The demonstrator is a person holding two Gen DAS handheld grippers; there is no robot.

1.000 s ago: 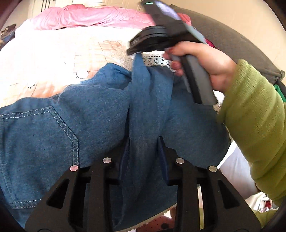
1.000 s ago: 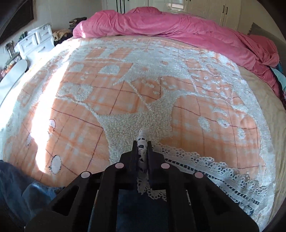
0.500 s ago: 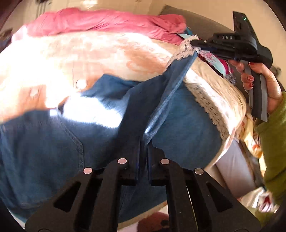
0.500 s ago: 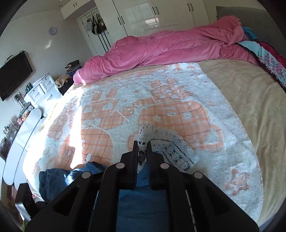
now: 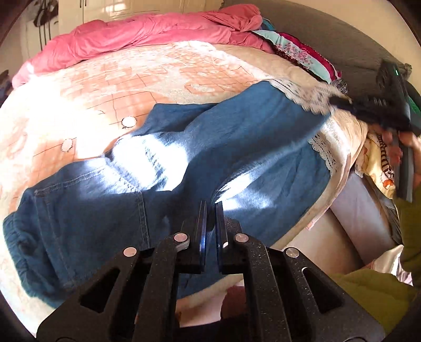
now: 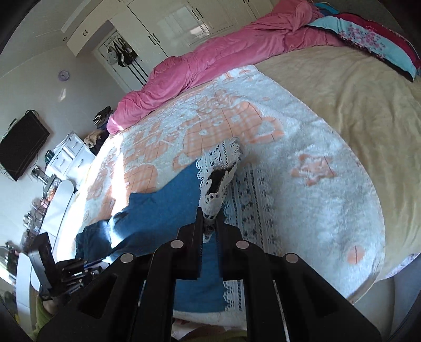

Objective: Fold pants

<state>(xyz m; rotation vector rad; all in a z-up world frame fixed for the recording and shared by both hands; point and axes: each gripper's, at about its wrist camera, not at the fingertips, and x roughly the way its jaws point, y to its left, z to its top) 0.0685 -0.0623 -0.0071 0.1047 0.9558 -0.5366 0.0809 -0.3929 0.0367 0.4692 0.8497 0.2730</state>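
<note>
Left wrist view – pants (image 5: 236, 147), both grippers clamped

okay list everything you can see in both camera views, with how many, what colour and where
Blue denim pants with white lace hems: one, spread on the bed.
Fluffy white-and-orange patterned blanket: one, under the pants.
Pink quilt: one, bunched along the far edge of the bed.
Turquoise floral pillow: one, far right corner.
White wardrobe: one, back wall.
Black television: one, left wall.
White drawer unit: one, beside the bed.
Left gripper: black, shut on denim.
Right gripper: black, shut on a lace hem.
Green sleeve: lower right.
</note>
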